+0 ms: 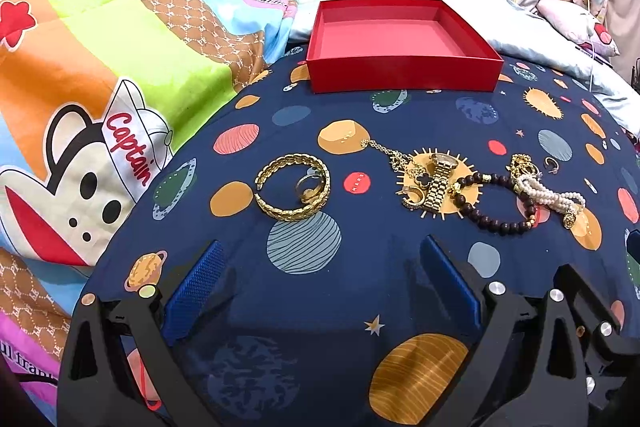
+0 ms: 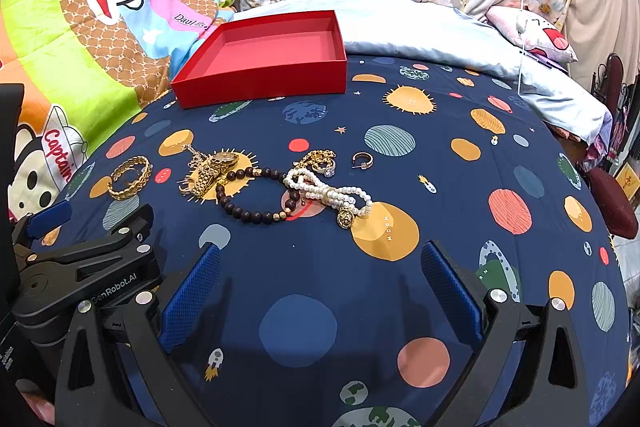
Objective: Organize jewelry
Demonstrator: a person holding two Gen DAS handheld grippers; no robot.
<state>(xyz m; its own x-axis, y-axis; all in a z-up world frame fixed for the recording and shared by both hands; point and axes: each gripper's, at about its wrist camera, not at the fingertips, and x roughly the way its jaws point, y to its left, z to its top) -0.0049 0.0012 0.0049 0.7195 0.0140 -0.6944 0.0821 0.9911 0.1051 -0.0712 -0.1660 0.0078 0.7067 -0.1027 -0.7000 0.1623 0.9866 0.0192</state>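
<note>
Jewelry is lying on a bed under a navy planet-print sheet (image 1: 360,307), beyond both grippers. The left gripper (image 1: 320,275) is hovering with its fingers spread wide and holding nothing, the gold cuff bracelet (image 1: 293,187) just ahead of it with a ring (image 1: 306,183) sitting inside. The right gripper (image 2: 320,279) is likewise gaping wide and empty, with the pearl bracelet (image 2: 328,191) and dark bead bracelet (image 2: 256,199) ahead. A gold watch (image 2: 212,169) is lying tangled with a chain, hard to separate by eye. A small hoop earring (image 2: 362,160) is sitting apart. The empty red box (image 2: 264,57) is resting at the far edge. Both grippers are pointing forward, low over the sheet.
</note>
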